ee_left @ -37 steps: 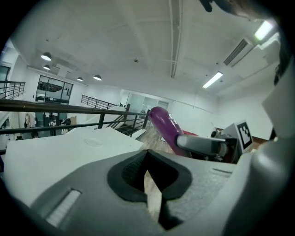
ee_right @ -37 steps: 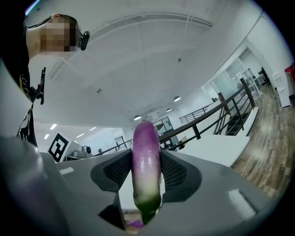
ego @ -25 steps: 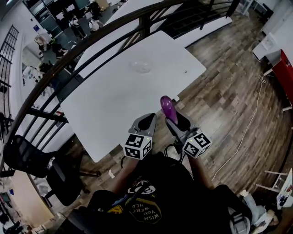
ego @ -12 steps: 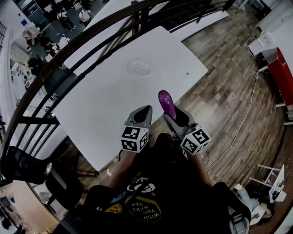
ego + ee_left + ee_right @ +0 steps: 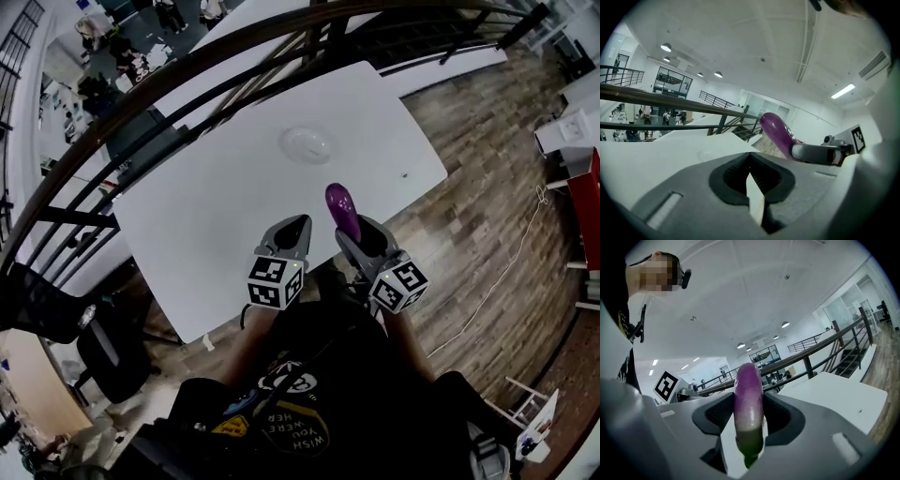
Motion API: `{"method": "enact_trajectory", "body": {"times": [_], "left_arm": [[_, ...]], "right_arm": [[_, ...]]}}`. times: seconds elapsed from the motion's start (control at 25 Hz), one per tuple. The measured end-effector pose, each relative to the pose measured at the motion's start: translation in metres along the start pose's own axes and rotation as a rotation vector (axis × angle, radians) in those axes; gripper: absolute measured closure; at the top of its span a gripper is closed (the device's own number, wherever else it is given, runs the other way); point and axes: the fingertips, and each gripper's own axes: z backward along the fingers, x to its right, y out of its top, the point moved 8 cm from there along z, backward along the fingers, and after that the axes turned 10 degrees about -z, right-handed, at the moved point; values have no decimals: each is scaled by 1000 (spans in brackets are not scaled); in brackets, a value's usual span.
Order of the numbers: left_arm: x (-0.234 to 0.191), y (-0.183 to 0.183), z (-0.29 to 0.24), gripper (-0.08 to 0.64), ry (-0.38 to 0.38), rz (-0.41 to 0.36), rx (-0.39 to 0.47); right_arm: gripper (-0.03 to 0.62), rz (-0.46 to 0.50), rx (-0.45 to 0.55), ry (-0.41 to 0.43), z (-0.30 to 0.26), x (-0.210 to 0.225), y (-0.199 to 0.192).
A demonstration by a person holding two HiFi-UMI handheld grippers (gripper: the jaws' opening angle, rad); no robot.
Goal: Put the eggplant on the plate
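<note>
A purple eggplant (image 5: 342, 210) stands upright between the jaws of my right gripper (image 5: 359, 232), which is shut on its lower half. In the right gripper view the eggplant (image 5: 748, 399) fills the gap of that gripper (image 5: 749, 405), green stem end towards the camera. My left gripper (image 5: 287, 236) hovers beside it at the same height, shut with nothing in it (image 5: 751, 164). The left gripper view also catches the eggplant (image 5: 776, 133) to its right. A clear round plate (image 5: 307, 143) lies farther out on the white table (image 5: 206, 206), beyond both grippers.
A dark curved railing (image 5: 187, 80) runs along the table's far side. A black office chair (image 5: 52, 314) stands at the left. Wooden floor (image 5: 487, 216) with a thin white cable (image 5: 487, 300) lies to the right. A small dark speck (image 5: 405, 175) sits near the table's right corner.
Both grippers have moved forward together from the table's near edge to over its surface, a little closer to the plate. The eggplant stays gripped in the right one.
</note>
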Motion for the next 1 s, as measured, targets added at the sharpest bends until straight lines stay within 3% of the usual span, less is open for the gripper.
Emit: {"method": "enact_trajectory", "body": {"times": [0.28,0.48,0.64,1.0], "left_arm": [[4,42,-72,555,108,-11,14],[-22,53,-138,555,214,47,-45],[-32,48,-162,555,259,67,-61],[-61,20,-171,555,272,98,-74]], "right_arm": [[390,30,-68,111,-32,79,59],[390,13,-172,188,-84,151,91],[390,46,-226,225,-112,187,98],[390,108,-330,195,-153,201,62]]}}
